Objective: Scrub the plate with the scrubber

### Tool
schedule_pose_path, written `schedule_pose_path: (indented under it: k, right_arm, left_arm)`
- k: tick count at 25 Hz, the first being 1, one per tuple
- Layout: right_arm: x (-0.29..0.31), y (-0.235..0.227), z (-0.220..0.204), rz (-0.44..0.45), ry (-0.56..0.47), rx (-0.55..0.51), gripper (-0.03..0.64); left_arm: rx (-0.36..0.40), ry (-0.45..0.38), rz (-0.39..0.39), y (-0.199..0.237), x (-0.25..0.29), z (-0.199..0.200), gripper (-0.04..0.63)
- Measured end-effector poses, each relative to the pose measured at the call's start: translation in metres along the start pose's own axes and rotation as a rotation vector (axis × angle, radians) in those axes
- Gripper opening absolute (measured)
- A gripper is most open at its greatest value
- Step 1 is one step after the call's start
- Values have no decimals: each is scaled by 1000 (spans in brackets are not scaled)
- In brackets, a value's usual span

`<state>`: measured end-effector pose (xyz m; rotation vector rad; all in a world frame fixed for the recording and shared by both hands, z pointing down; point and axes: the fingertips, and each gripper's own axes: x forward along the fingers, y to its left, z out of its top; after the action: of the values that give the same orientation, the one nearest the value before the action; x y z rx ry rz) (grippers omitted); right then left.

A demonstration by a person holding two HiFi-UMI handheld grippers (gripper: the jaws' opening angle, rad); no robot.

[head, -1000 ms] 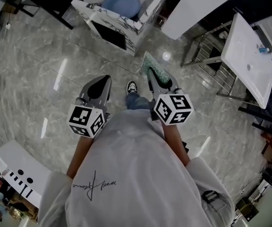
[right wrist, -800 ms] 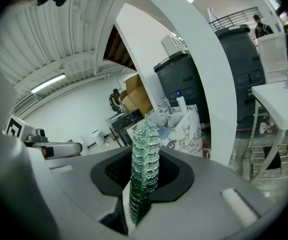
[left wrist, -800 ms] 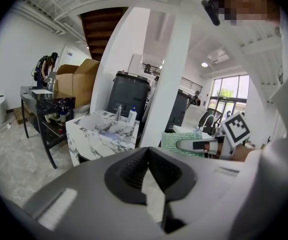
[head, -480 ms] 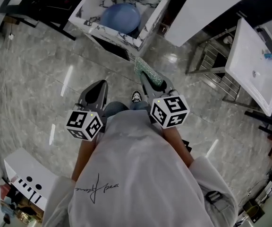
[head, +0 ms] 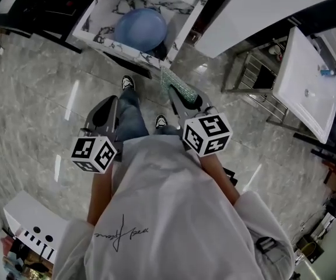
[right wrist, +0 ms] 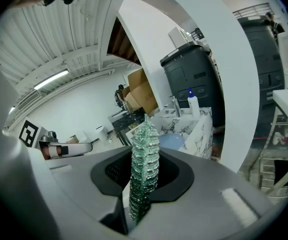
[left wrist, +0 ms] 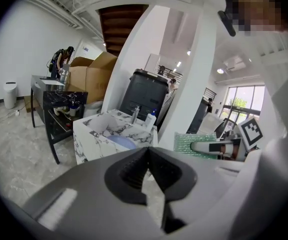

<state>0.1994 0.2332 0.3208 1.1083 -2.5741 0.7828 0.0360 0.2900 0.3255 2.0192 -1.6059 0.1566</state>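
– So, where is the plate (head: 140, 29) right now?

– Lying in the bottom of the marble sink (head: 92, 31), ahead of the person and well apart from both tools. The person stands on the floor (head: 34, 98) short of it, so I'd say the step in hand is the approach, with no scrubbing begun.

– And the scrubber (head: 177, 86)?

– Clamped in the right tool (head: 178, 96). That tool's own view shows the green pad pinched on edge between the jaws, with a good length sticking out past the tips.

– The left tool (head: 108, 105)?

– Jaws together at the tips, nothing between them. It hangs low beside the person's leg.

– How would you do this well?

– Bring the right tool in over the near wall of the sink, not through it, then turn the wrist so the pad's broad face meets the plate rather than its thin edge. With so much pad overhanging, it will probably bend, so press lightly and work in small circles.

– Anything for the left side?

– Likely it should spread its jaws and take the plate's rim, or at least pin it down. A smooth plate in a smooth basin will probably slide under the strokes otherwise.
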Motion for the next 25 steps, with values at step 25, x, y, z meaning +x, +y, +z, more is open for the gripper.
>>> schedule_pose_path:
  k: [25]
  right_arm:
    - [163,-19,111,-214,-36,-50,63]
  left_arm:
    - [155,88,-250,129,188,145,54]
